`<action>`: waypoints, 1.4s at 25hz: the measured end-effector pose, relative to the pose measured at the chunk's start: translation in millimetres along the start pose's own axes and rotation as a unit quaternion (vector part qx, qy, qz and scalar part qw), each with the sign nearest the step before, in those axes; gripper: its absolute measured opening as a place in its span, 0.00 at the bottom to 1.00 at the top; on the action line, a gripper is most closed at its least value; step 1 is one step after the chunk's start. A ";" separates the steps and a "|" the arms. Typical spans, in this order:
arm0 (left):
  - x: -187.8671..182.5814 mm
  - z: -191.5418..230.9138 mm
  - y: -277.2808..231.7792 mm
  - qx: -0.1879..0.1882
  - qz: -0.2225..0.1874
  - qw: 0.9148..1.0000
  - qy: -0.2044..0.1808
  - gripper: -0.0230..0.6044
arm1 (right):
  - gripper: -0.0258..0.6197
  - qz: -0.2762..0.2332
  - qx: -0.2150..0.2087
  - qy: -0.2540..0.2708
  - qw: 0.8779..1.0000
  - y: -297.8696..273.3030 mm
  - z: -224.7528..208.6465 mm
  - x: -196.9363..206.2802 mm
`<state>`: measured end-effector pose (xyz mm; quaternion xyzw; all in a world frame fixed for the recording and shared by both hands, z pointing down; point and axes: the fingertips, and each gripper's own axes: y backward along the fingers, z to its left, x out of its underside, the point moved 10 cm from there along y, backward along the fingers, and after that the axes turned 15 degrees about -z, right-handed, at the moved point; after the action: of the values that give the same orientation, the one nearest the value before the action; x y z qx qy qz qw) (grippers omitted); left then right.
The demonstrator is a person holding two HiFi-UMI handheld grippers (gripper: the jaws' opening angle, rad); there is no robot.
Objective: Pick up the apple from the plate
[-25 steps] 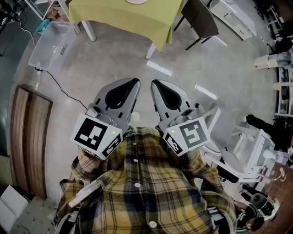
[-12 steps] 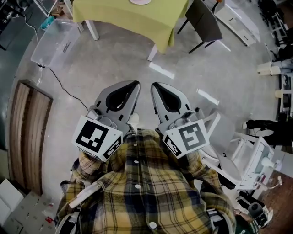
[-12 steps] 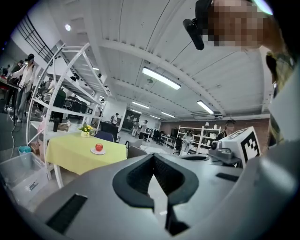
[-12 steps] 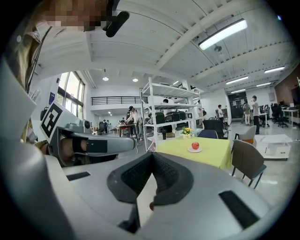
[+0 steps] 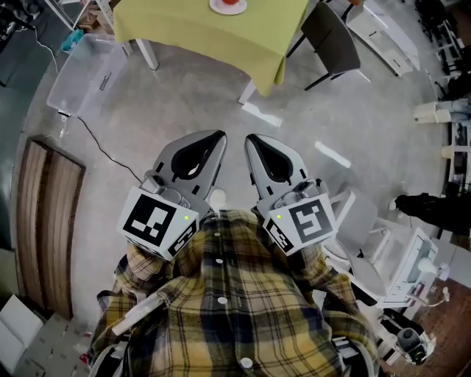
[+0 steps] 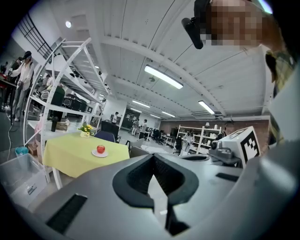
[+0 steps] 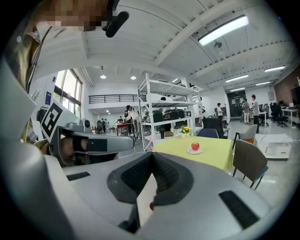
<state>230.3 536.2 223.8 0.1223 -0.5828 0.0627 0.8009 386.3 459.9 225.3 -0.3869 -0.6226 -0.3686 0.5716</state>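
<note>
left gripper (image 5: 218, 137) and right gripper (image 5: 250, 139) jaws together, empty, open floor (image 5: 184, 88) to near edge of table (image 5: 213, 40), apple (image 5: 230, 2) on plate (image 5: 218, 9)

We face open grey concrete floor (image 5: 191, 96) up to a yellow-clothed table (image 5: 221, 33). A dark grey chair (image 5: 329, 33) stands at its right corner, and a clear plastic bin (image 5: 85, 70) sits on the floor to its left. On top, a small pot of yellow flowers (image 7: 186, 131) stands behind the white plate (image 7: 189, 151).

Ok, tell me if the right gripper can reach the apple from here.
Probably not yet: the apple sits on the table across the floor, well beyond the right gripper. Nothing blocks the way.
</note>
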 end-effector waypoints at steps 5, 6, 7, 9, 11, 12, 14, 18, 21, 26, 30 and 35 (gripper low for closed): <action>-14.7 48.3 -19.6 0.003 0.000 1.000 -0.003 0.05 | 0.04 0.001 0.006 0.007 1.000 -51.5 -12.6 -3.7; -18.0 59.2 -23.3 0.004 -0.001 1.000 -0.005 0.05 | 0.04 0.001 0.007 0.007 1.000 -62.9 -14.6 -4.0; -21.4 70.2 -26.8 0.005 -0.001 1.000 -0.006 0.05 | 0.04 0.000 0.008 0.008 1.000 -74.1 -16.5 -4.2; -27.7 91.5 -33.4 0.008 -0.003 1.000 -0.008 0.05 | 0.04 -0.001 0.010 0.012 1.000 -96.0 -19.4 -4.1; -33.3 111.1 -38.3 0.012 -0.004 1.000 -0.011 0.05 | 0.04 -0.002 0.012 0.016 1.000 -115.8 -20.3 -3.8; -36.1 120.2 -40.4 0.014 -0.003 1.000 -0.012 0.05 | 0.04 -0.003 0.013 0.017 1.000 -125.1 -20.3 -3.8; -41.1 137.7 -44.4 0.019 -0.002 1.000 -0.015 0.05 | 0.04 -0.005 0.018 0.018 1.000 -142.1 -20.1 -3.8; -44.7 166.5 -50.7 0.028 0.003 0.999 -0.014 0.05 | 0.04 -0.002 0.038 0.016 0.999 -163.7 -19.6 0.8; -43.6 180.6 -55.2 0.034 0.009 0.999 -0.008 0.05 | 0.04 0.003 0.053 0.010 0.999 -173.0 -21.4 4.7; -40.0 199.5 -64.2 0.029 0.019 0.999 0.004 0.05 | 0.04 0.017 0.065 0.006 0.998 -185.9 -31.0 9.3; -36.2 214.7 -78.9 0.023 0.023 0.999 0.008 0.05 | 0.04 0.025 0.067 0.001 0.997 -200.2 -45.1 14.3; -36.1 233.7 -109.2 0.017 0.024 1.000 0.007 0.05 | 0.04 0.027 0.062 0.000 0.998 -226.3 -73.1 13.9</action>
<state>30.9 369.8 244.1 0.1210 -0.5788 0.0929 0.8010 212.4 297.8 240.8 -0.3672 -0.6340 -0.3138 0.6039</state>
